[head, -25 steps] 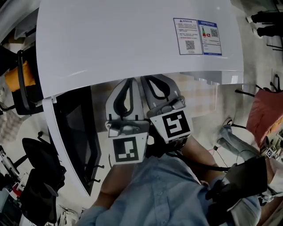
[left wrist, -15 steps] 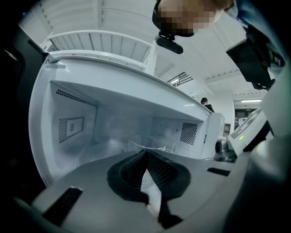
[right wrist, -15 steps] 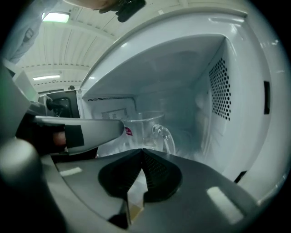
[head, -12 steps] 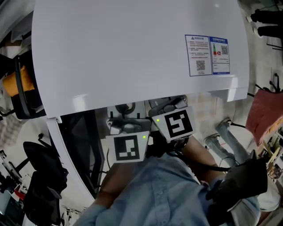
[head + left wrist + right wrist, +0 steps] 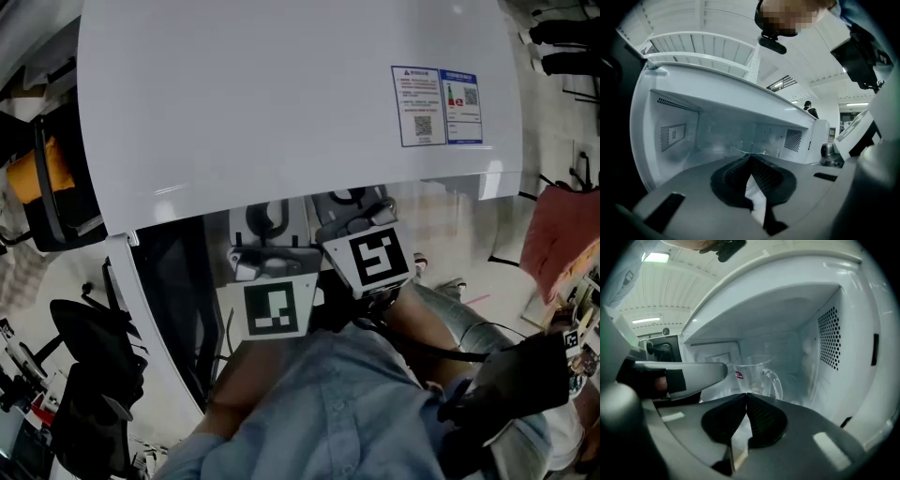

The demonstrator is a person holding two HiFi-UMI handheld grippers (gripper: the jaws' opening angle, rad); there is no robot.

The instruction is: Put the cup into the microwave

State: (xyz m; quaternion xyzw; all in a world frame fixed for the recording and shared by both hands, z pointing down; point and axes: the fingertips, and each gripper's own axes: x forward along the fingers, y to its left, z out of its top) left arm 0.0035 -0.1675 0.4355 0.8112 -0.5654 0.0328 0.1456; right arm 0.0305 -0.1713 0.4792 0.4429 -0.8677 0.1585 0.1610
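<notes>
A clear glass cup (image 5: 757, 373) with a handle stands upright inside the white microwave (image 5: 843, 333), toward the back of the cavity. My right gripper (image 5: 746, 395) is shut with nothing in it, and its tips lie just in front of the cup. My left gripper (image 5: 749, 158) is shut and empty too, pointing into the cavity (image 5: 726, 136). In the right gripper view its grey body (image 5: 679, 376) lies to the left of the cup. The head view shows both marker cubes, left (image 5: 277, 309) and right (image 5: 375, 262), side by side at the opening, with the fingertips hidden under the microwave's top (image 5: 281, 103).
The microwave door (image 5: 169, 309) hangs open on the left, its dark glass close to my left gripper. A label (image 5: 441, 103) sits on the top at right. A black chair (image 5: 84, 375) stands at the lower left and a red object (image 5: 562, 244) at the far right.
The head view has shifted, so the microwave's top now covers more of the gripper fingers. Both grippers have stayed side by side at the opening.
</notes>
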